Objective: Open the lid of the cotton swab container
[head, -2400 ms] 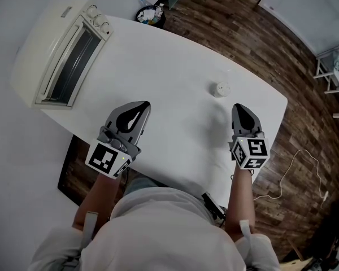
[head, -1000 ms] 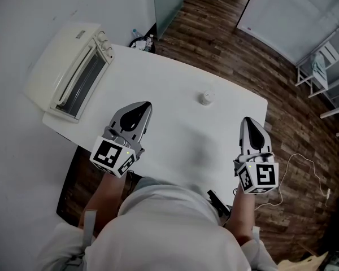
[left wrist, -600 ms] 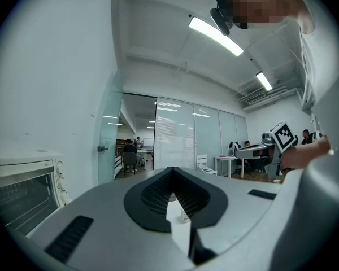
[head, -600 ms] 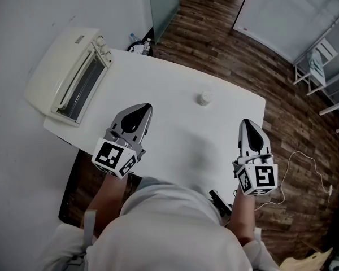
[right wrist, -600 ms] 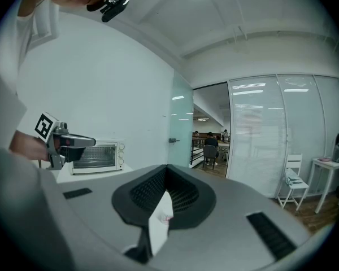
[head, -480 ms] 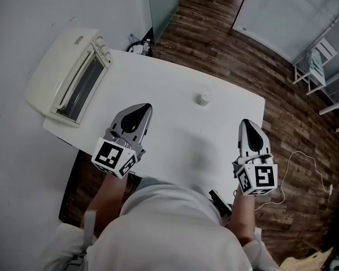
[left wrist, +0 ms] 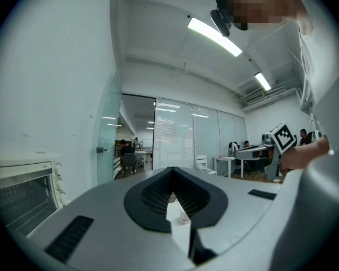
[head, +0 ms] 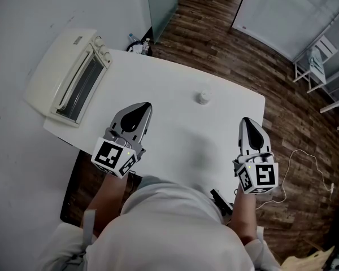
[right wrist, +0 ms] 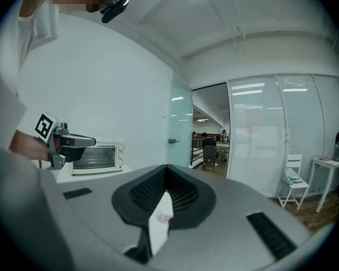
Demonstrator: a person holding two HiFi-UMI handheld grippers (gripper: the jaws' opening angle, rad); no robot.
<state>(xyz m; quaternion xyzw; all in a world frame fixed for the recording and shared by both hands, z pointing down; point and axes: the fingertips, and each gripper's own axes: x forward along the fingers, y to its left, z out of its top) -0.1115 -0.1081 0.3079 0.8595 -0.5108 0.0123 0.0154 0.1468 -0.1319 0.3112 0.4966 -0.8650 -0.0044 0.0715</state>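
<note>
Two grippers are hovering over the near part of a white table [head: 175, 75], one in each of the person's hands, both pointing away from the person and roughly level. The left gripper [head: 142, 106] is hanging over the table's left half with its jaws pressed together and nothing between them. The right gripper [head: 247, 121] is hanging close to the table's right edge, its jaws likewise closed on nothing.

The cotton swab container [head: 203, 97], small, round and white, is standing upright on the table beyond both grippers. It is sitting between their lines, somewhat nearer the right one, and well apart from each. In both gripper views it is showing only as a small shape on the tabletop past the closed jaw tips, and nothing is touching it.

A cream toaster oven [head: 68, 72] is sitting at the table's far left corner against the wall. Dark wooden floor [head: 226, 33] is showing past the table's far edge.
</note>
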